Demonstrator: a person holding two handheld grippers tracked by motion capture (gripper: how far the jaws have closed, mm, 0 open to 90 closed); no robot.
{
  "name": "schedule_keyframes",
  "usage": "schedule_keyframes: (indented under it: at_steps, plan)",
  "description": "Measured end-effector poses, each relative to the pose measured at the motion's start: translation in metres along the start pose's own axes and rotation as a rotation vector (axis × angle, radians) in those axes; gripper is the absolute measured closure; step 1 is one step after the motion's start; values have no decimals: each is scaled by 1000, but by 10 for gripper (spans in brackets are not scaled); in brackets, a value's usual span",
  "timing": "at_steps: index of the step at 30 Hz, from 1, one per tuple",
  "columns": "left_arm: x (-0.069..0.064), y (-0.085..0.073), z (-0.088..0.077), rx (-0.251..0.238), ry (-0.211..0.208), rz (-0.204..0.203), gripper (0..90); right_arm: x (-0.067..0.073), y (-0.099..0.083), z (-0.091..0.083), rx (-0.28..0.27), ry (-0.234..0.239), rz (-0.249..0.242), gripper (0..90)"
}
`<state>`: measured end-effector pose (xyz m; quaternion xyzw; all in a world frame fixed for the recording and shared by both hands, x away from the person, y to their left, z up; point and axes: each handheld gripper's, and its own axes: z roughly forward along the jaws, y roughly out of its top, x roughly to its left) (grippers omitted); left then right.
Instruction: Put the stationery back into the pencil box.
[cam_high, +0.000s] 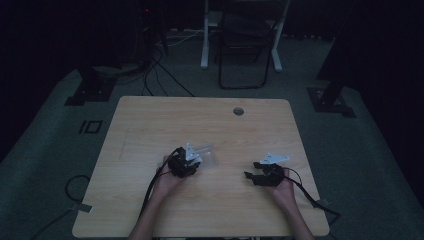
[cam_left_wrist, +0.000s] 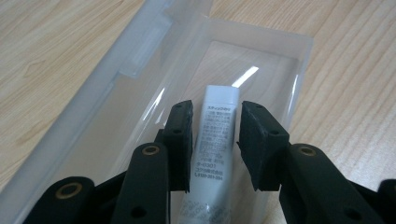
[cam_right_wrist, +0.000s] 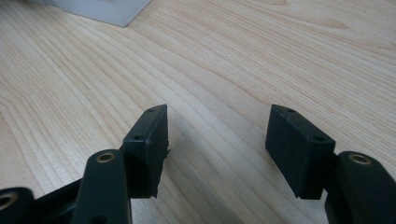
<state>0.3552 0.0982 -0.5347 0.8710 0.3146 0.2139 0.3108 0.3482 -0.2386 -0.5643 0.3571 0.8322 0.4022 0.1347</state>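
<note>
overhead, pale wooden table (cam_high: 150, 130), dim room

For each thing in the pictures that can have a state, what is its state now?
Clear plastic case: open, lying on the table, its lid folded out to one side.
White tube: lying inside the case, between the left jaws.
Left gripper: jaws slightly apart around the tube, gaps showing on both sides.
Right gripper: open, empty, over bare table.

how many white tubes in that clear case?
1. A white tube lies lengthwise inside the open clear plastic case, between the pads of the left gripper. The black jaws cover the case's near end, so something there may be hidden.
</note>
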Motion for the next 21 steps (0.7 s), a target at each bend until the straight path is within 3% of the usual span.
schedule_keyframes:
  at_steps: [7, 13, 21]
  plan:
    - [-7, 1, -13, -27, 13, 19, 636, 0, 0, 0, 1, 0, -1, 392]
    - [-16, 1, -22, -43, -5, 32, 633, 0, 0, 0, 0, 0, -1, 392]
    - [-23, -5, -40, -103, -69, -20, 622, 0, 0, 0, 0, 1, 0, 392]
